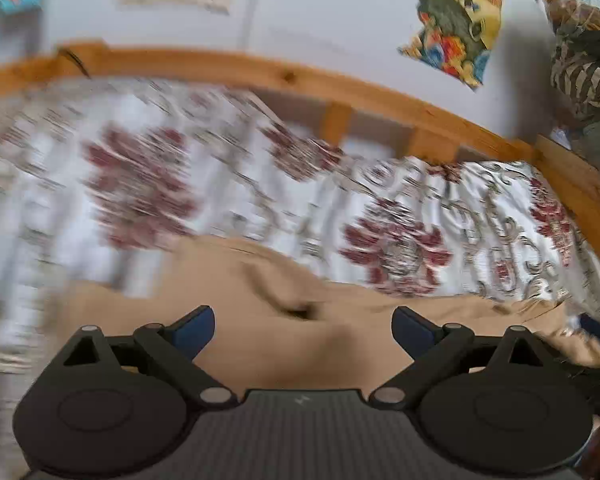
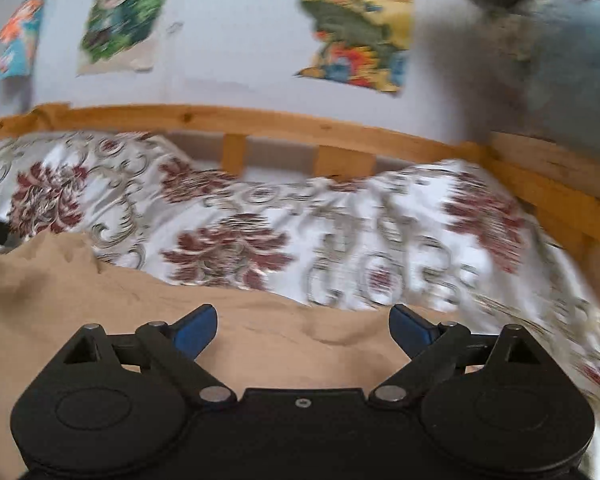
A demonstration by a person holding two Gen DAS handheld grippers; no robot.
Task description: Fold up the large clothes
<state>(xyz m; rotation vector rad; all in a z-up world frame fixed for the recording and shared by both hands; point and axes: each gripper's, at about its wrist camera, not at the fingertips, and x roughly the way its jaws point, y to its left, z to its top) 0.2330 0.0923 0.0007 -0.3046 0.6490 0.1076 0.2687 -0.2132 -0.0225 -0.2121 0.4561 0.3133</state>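
Wide-open left tool (image 1: pixel 303 330) over tan garment (image 1: pixel 260 280) on floral bedspread (image 1: pixel 420 208)

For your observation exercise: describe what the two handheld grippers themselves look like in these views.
Both the left gripper and right gripper look alike: black bodies, two round black discs, angled linkage arms with silver pivot pins, and blue fingertip pads. No cables or sleeves are visible.

Garment (image 2: pixel 80 304): tan matt woven cloth, soft creases. Bedspread (image 2: pixel 284 236): shiny satin-like cloth, red floral print. Bed frame (image 2: pixel 260 124): knotty pine, light varnish. Fingers (image 2: pixel 194 332): blue pads, look like plastic, on matt black plastic arms, metal pivot pins. Posters (image 2: pixel 360 20): paper.
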